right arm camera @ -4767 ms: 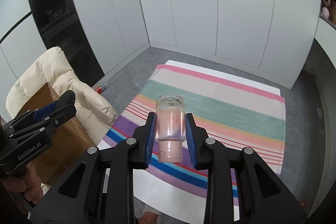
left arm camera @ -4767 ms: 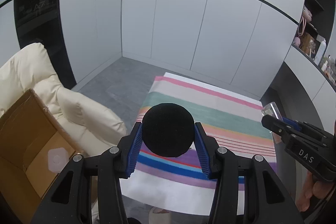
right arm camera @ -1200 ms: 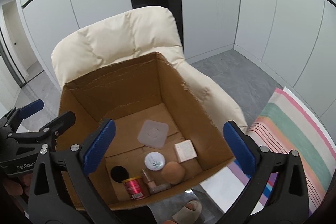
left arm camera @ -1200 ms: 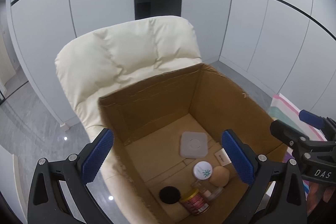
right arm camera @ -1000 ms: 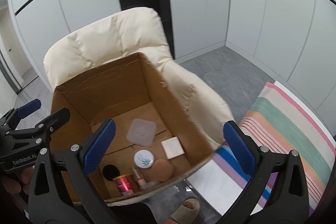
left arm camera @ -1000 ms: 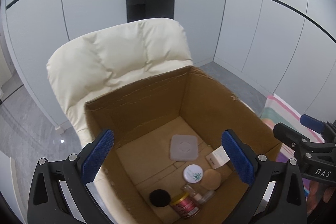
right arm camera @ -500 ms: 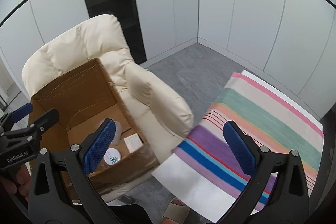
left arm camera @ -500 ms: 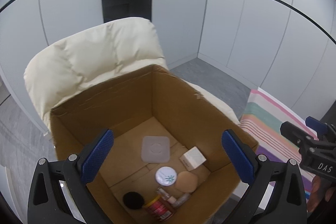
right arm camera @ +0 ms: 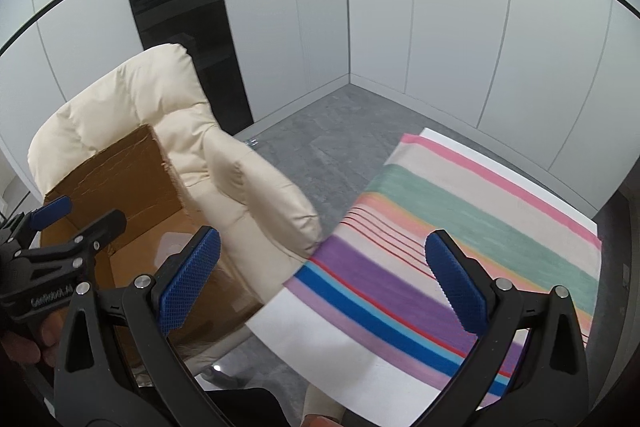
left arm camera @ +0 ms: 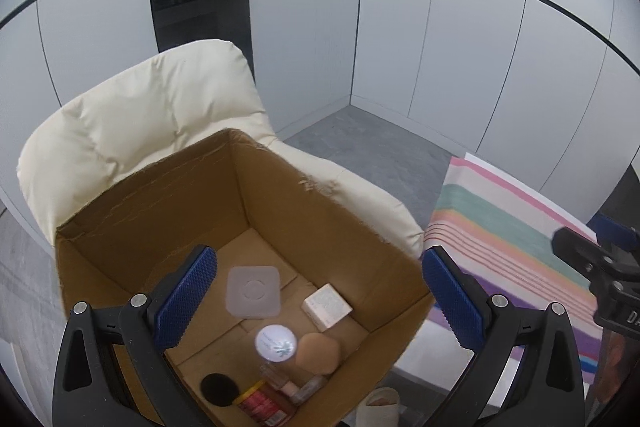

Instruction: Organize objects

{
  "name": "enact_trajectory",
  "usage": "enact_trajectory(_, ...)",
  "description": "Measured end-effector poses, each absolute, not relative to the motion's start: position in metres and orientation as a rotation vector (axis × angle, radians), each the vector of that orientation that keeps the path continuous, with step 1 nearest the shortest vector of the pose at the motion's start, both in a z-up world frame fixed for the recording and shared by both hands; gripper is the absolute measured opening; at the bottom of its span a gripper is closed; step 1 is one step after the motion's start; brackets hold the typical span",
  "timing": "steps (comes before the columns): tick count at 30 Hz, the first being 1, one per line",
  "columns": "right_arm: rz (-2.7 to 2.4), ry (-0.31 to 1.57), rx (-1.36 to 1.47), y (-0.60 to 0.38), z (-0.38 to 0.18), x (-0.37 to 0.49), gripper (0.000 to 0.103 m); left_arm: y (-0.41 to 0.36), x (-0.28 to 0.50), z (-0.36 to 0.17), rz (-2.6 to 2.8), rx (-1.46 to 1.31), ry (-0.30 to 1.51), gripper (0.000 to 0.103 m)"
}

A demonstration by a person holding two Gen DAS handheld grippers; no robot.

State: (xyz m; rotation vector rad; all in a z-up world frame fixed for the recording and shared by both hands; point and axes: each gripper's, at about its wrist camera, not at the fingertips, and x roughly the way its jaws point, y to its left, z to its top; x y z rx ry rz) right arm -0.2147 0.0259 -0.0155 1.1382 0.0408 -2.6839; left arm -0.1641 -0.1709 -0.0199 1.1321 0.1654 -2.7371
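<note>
My left gripper (left arm camera: 320,301) is wide open and holds nothing. It hangs over a brown box (left arm camera: 168,211) that sits on a soft cream chair (left arm camera: 132,115). The blue pads (left arm camera: 186,301) stand far apart, one on each side of my view.

Down in the box I see small things. A flat grey square lid (left arm camera: 253,291) lies on the bottom. Just beside it is a little white box (left arm camera: 327,307). Nearer to me is a round white jar (left arm camera: 276,343) with a green leaf on top, and a tan sponge (left arm camera: 319,353) touches it. A black puff (left arm camera: 218,389) lies in the near corner next to a red can (left arm camera: 262,407) on its side. A small clear bottle (left arm camera: 292,387) lies between the can and the sponge.

My right gripper (right arm camera: 320,289) is wide open too, with nothing in it. It points at a striped rug (right arm camera: 460,239) on the grey floor (right arm camera: 320,135). The chair and the box are off to its left, and the left gripper shows there, beside the box. In the left view, the right gripper (left arm camera: 600,267) shows at the far right edge, over the rug.
</note>
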Motion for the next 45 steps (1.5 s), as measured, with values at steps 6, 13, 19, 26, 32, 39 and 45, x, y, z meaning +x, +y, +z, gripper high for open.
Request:
enact_trajectory(6, -2.745, 0.000, 1.155, 0.068, -0.013, -0.213, 0.103, -0.144, -0.180, -0.022, -2.767, 1.161, 0.166, 0.103)
enact_trajectory(13, -2.823, -0.058, 1.174, 0.118, -0.008, -0.206, 0.103, -0.088, -0.194, -0.028, -2.842, 1.206, 0.101, 0.103)
enact_trajectory(19, -2.888, -0.113, 1.186, 0.158, 0.001, -0.195, 0.103, -0.046, -0.198, -0.027, -2.894, 1.210, 0.046, 0.103)
enact_trajectory(26, -2.967, -0.134, 1.190, 0.197, 0.017, -0.169, 0.103, -0.005, -0.190, -0.005, -2.939, 1.193, 0.035, 0.103)
enact_trajectory(32, -3.002, -0.132, 1.201, 0.206, 0.019, -0.117, 0.103, 0.009, -0.148, 0.000, -2.897, 1.227, -0.005, 0.103)
enact_trajectory(39, -2.970, 0.010, 1.269, 0.199, -0.005, -0.063, 0.103, 0.008, -0.088, 0.000, -2.861, 1.258, -0.068, 0.103)
enact_trajectory(45, -2.990, 0.020, 1.258, 0.204, -0.005, -0.033, 0.103, 0.006, -0.058, 0.003, -2.848, 1.263, -0.039, 0.103)
